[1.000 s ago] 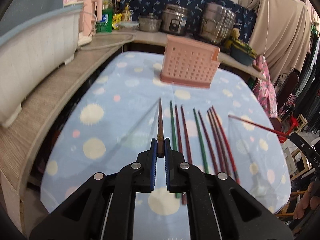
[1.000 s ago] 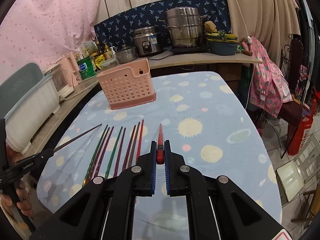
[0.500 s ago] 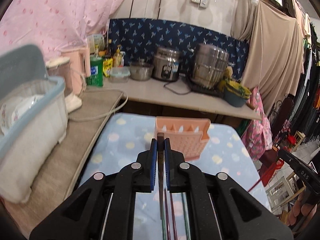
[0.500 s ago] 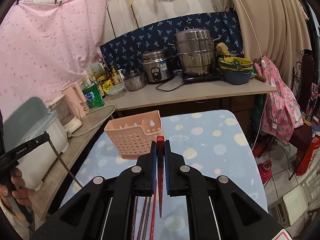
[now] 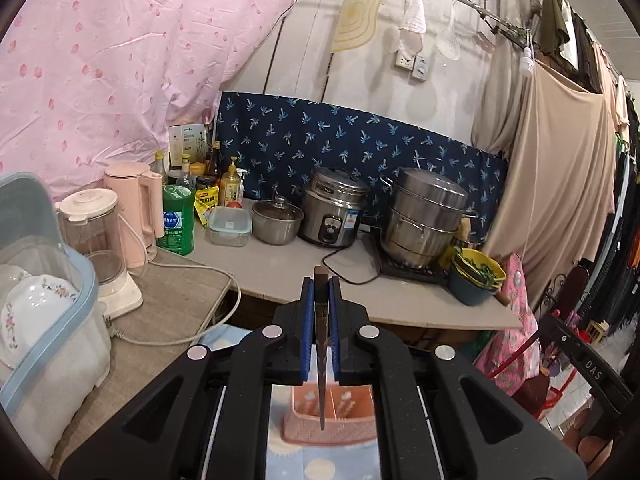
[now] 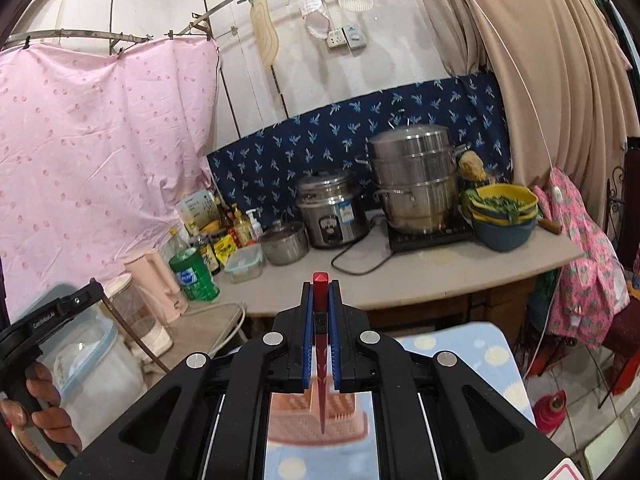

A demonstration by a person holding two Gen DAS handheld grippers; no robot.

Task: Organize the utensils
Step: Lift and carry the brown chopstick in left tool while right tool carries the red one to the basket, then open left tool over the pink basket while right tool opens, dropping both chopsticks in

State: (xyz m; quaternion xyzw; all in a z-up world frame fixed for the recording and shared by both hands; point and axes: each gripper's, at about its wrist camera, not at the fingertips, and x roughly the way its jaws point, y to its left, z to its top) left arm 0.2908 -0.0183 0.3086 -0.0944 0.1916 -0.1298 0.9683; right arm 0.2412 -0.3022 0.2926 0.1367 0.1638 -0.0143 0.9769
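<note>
Left wrist view: left gripper [image 5: 320, 332] clamped on a brown chopstick [image 5: 321, 360], tip hanging at 6 o'clock over the pink basket [image 5: 304, 428].
Right wrist view: right gripper [image 6: 320, 332] clamped on a red chopstick [image 6: 321, 344], tip pointing down at 6 o'clock above the basket [image 6: 288, 416].
Basket: on the blue dotted tablecloth [image 6: 480, 348].
Counter [image 5: 280, 268]: at 12 o'clock, holding pots.

A blue spotted tablecloth [image 6: 472, 346] covers the table, apparently bearing the pink basket [image 5: 352, 428].
</note>
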